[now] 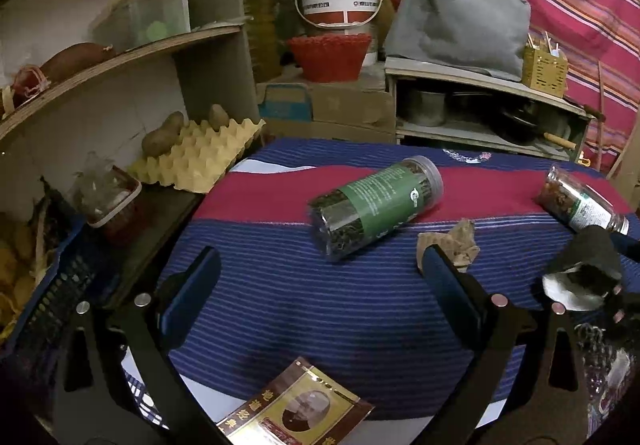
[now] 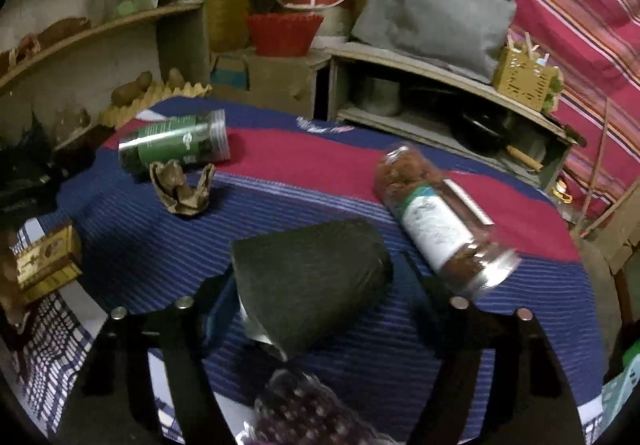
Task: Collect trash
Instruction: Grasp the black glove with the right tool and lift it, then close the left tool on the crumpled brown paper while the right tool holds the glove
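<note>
My right claw (image 2: 320,293) sits around the dark pouch (image 2: 308,285) on the near surface (image 2: 320,205), grip unclear, while the left claw (image 1: 320,285) stands apart and empty, so the pouch may slip and knock the jar (image 2: 436,221) just beside it.

In the right wrist view, the clear plastic jar of brown flakes (image 2: 440,221) was smeared by motion blur, its label unreadable. Just left of that jar, the dark cone-shaped paper wrapper (image 2: 312,281) hid the inner face of the right gripper's (image 2: 320,309) left finger; whether the pads pressed it could not be told. Below the wrapper, a purple knobbly object (image 2: 304,413) was cut off by the bottom edge. In the left wrist view, the gold-and-brown printed packet (image 1: 296,409) ran off the bottom edge.
</note>
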`<state>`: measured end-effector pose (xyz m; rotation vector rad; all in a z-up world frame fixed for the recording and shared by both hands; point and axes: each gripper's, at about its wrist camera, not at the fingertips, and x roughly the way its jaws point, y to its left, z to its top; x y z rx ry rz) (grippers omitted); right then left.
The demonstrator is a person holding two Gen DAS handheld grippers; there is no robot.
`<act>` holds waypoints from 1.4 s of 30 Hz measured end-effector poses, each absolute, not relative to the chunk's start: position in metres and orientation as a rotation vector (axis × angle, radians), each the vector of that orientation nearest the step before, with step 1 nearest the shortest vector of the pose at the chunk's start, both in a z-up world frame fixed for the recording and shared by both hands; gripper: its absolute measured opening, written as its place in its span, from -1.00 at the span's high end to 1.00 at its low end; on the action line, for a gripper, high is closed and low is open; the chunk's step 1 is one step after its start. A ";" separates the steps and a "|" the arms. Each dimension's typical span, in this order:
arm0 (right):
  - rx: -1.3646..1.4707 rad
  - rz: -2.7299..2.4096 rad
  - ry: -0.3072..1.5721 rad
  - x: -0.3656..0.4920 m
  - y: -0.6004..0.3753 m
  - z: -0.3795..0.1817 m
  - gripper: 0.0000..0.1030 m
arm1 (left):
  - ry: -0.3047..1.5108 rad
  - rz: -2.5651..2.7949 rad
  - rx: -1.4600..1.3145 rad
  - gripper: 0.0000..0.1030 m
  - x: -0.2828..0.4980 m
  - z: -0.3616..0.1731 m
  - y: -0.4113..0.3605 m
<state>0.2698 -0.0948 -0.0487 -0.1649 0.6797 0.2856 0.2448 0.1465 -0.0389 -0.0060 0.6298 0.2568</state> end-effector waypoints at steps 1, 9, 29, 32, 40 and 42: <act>-0.157 0.286 0.687 0.270 -0.098 -0.048 0.27 | 0.630 0.258 -0.004 -0.89 0.245 -0.039 0.146; -0.106 0.259 0.717 0.265 -0.124 -0.055 0.64 | 0.620 0.231 0.022 -0.89 0.242 -0.040 0.134; -0.073 0.161 0.615 0.243 -0.176 -0.036 0.68 | 0.680 0.181 0.118 -0.89 0.245 -0.062 0.098; -0.079 0.150 0.603 0.241 -0.184 -0.032 0.68 | 0.709 0.153 0.083 -0.89 0.251 -0.067 0.099; -0.035 0.143 0.601 0.246 -0.206 -0.032 0.68 | 0.733 0.158 0.071 -0.89 0.277 -0.071 0.091; -0.034 0.142 0.602 0.247 -0.211 -0.033 0.68 | 0.744 0.154 0.040 -0.89 0.288 -0.072 0.091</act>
